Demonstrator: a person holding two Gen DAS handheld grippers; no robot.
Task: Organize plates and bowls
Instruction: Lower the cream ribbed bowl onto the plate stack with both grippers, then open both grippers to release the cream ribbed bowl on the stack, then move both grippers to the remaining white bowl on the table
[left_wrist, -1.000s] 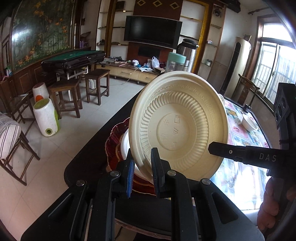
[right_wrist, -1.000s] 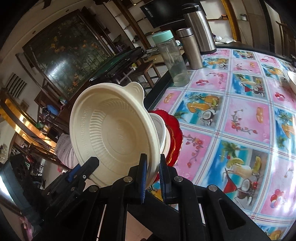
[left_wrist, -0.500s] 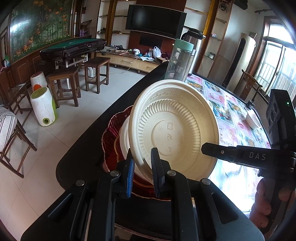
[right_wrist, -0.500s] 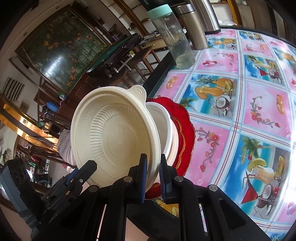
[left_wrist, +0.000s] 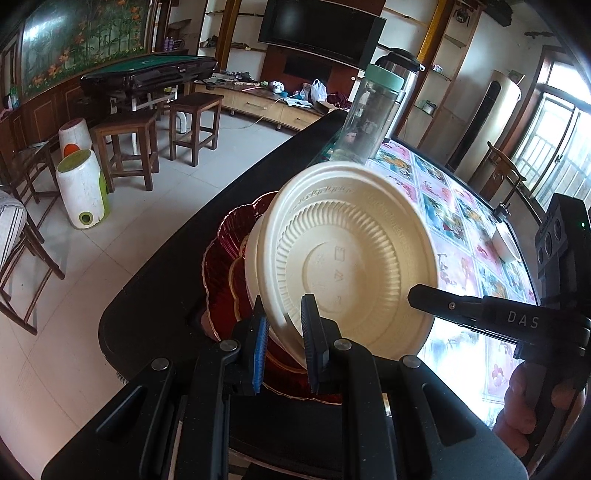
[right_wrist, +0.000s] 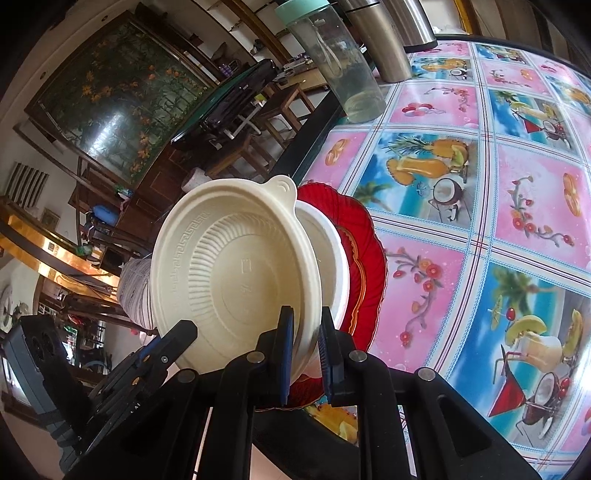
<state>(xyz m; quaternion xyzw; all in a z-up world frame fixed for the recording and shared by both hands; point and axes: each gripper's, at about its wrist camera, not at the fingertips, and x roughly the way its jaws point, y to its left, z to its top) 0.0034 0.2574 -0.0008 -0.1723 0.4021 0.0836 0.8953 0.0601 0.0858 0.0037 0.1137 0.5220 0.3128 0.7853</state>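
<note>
A cream ribbed bowl (left_wrist: 347, 258) is held tilted between both grippers. My left gripper (left_wrist: 284, 332) is shut on its near rim, facing its underside. My right gripper (right_wrist: 304, 339) is shut on the opposite rim, facing its inside (right_wrist: 236, 273). Just below it a white bowl (right_wrist: 332, 258) sits on a red scalloped plate (right_wrist: 365, 251) with a gold rim, at the table's corner. The cream bowl hangs close over the white bowl; whether they touch I cannot tell. The red plate also shows in the left wrist view (left_wrist: 225, 258).
The table has a fruit-print cloth (right_wrist: 480, 184) and a black edge (left_wrist: 166, 288). A clear bottle with a green lid (right_wrist: 332, 59) and steel flasks (right_wrist: 384, 37) stand at the far side. A small white dish (left_wrist: 504, 243) lies further along. Stools (left_wrist: 129, 147) stand on the floor.
Both grippers have lowered the cream bowl toward the white bowl on the red plate. Both grips stay shut.
</note>
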